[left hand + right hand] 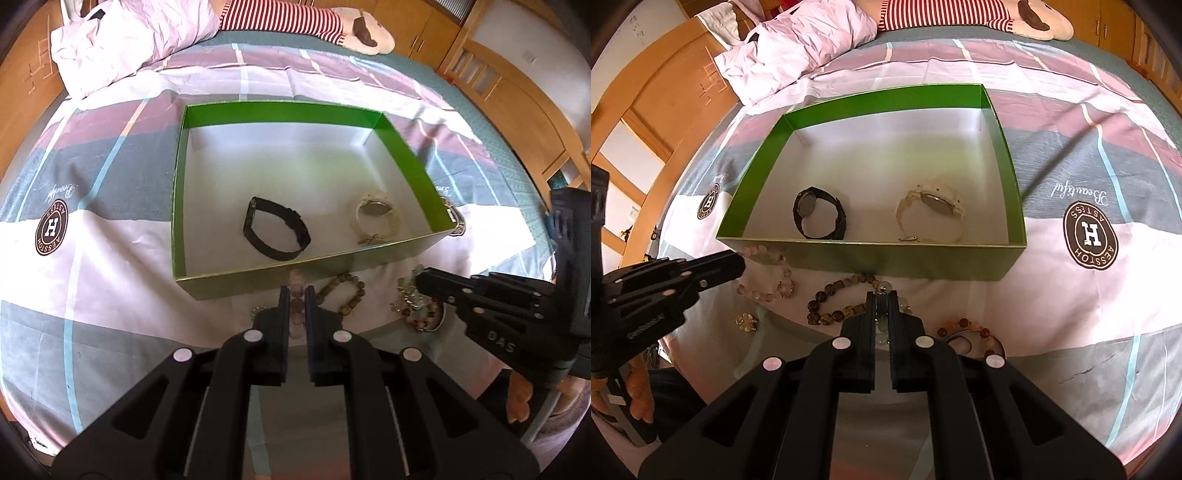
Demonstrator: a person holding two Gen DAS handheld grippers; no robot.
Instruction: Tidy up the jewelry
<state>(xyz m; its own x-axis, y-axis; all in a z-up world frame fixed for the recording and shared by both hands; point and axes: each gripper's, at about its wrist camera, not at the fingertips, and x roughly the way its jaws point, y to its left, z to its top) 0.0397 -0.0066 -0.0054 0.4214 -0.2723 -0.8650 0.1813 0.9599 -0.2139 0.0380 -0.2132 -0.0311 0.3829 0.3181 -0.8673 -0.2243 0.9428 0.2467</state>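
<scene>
A pink bead bracelet (296,295) is pinched by the left gripper (296,291) and a pale bracelet (882,325) by the right gripper (882,295), both on the bed before the green box (236,284); lifting inside is next.

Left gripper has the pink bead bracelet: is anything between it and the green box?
Only the box's near wall stands in the way, straight ahead of the left gripper shut on the pink bead bracelet. Past that wall, the black watch lies on the box floor; bare floor shows left of it.
</scene>
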